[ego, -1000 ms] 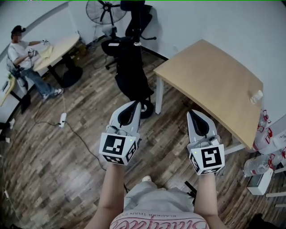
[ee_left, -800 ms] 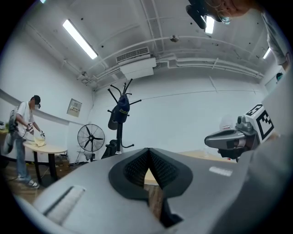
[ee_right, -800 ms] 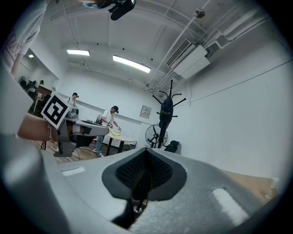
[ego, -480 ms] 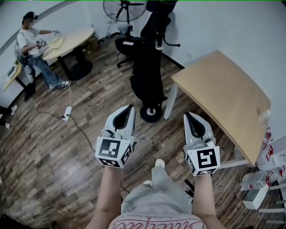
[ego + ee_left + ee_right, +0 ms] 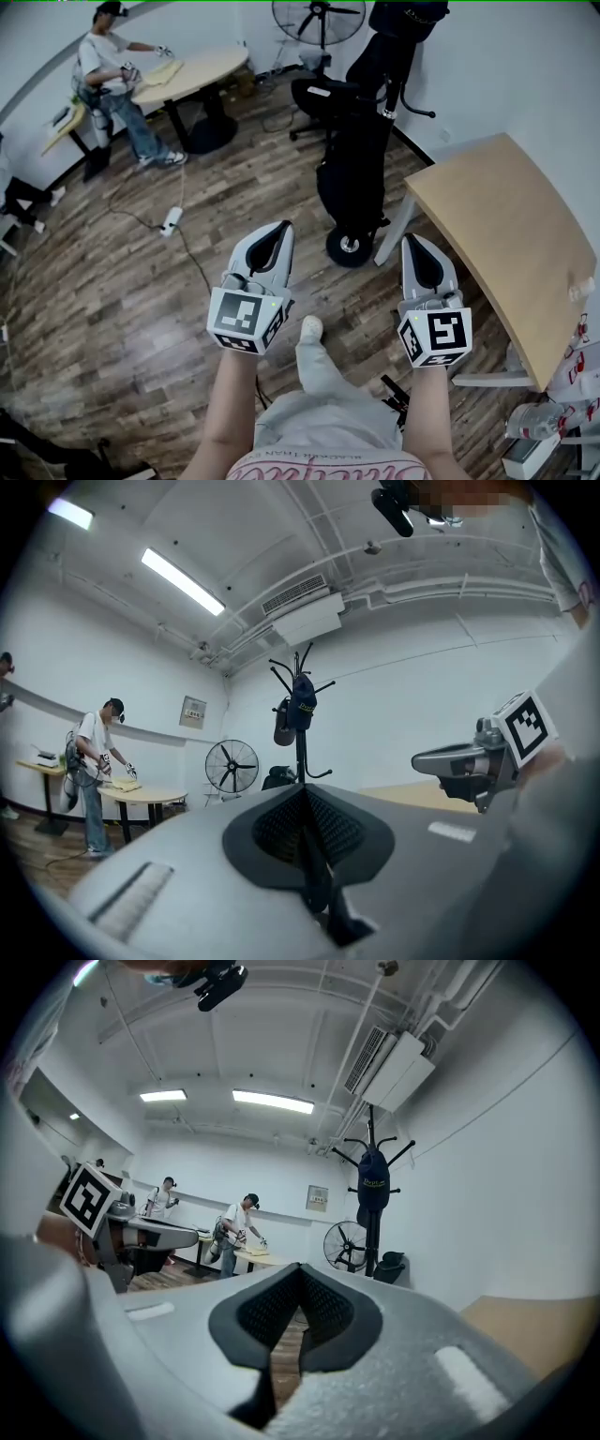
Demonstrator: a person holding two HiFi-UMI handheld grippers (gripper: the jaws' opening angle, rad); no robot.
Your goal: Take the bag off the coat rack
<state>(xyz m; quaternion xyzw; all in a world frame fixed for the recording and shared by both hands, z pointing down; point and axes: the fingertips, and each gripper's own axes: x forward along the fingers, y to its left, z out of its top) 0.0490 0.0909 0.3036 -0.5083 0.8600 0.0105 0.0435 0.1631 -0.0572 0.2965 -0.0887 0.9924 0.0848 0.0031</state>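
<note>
A black coat rack (image 5: 352, 246) stands on the wood floor ahead of me, with a dark bag (image 5: 361, 164) hung on it. In the left gripper view the bag (image 5: 300, 703) hangs high among the rack's hooks, and the right gripper view shows the bag (image 5: 373, 1185) there too. My left gripper (image 5: 277, 231) is shut and empty, short of the rack's base and to its left. My right gripper (image 5: 413, 244) is shut and empty as well, just right of the base. Neither touches the rack or the bag.
A light wooden table (image 5: 506, 234) stands close on the right, with bottles (image 5: 548, 417) beyond its near end. Behind the rack are an office chair (image 5: 319, 94) and a fan (image 5: 317, 19). A person (image 5: 112, 66) works at a round table (image 5: 192, 75). A power strip (image 5: 171, 220) and cable lie on the floor.
The rack and the wooden table have slid right and lower in the head view, and the rack's base now lies between the two grippers' tips. Both grippers stay shut and level.
</note>
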